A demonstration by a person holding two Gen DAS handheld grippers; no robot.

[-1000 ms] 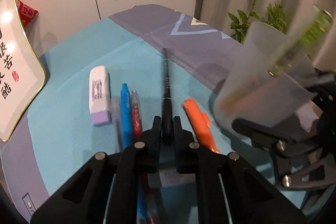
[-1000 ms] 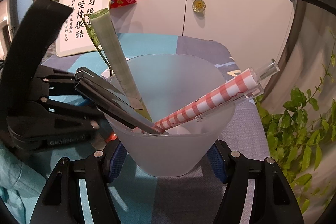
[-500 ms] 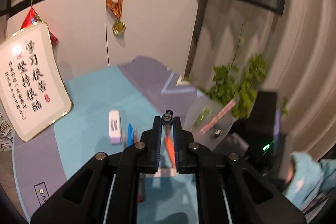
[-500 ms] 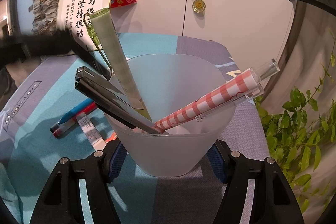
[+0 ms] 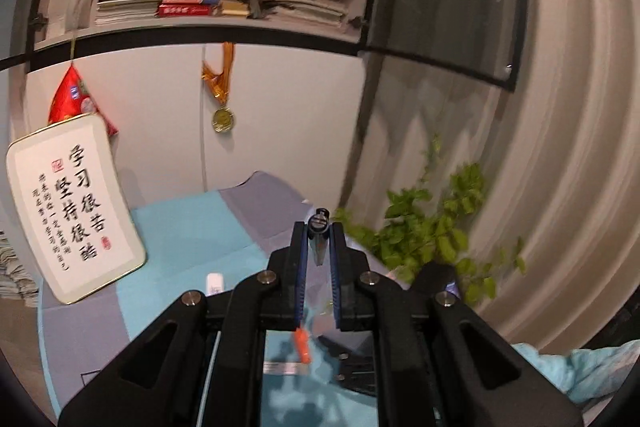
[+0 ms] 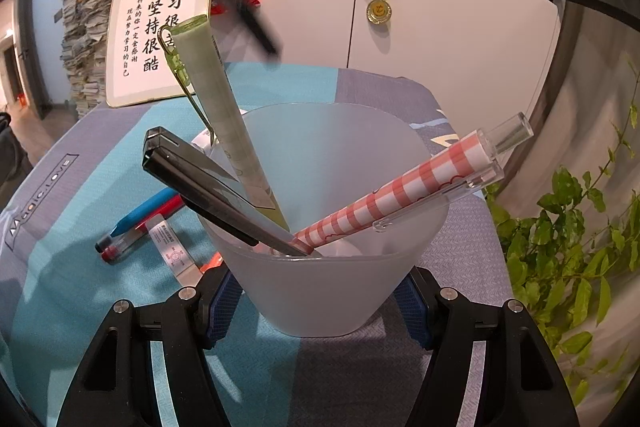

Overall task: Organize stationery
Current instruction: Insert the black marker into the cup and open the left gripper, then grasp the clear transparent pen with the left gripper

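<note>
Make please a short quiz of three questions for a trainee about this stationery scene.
1. True or false: the right gripper is closed on the frosted cup.
2. What is clamped by the left gripper? A) eraser B) black pen C) ruler
3. Fill in: the checked pen leans on the cup's ____ rim.

Key: 1 true; 2 B, the black pen; 3 right.

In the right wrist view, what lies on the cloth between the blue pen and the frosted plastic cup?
A red pen beside the blue pen, then a labelled white eraser, seen in the right wrist view left of the frosted plastic cup.
</note>
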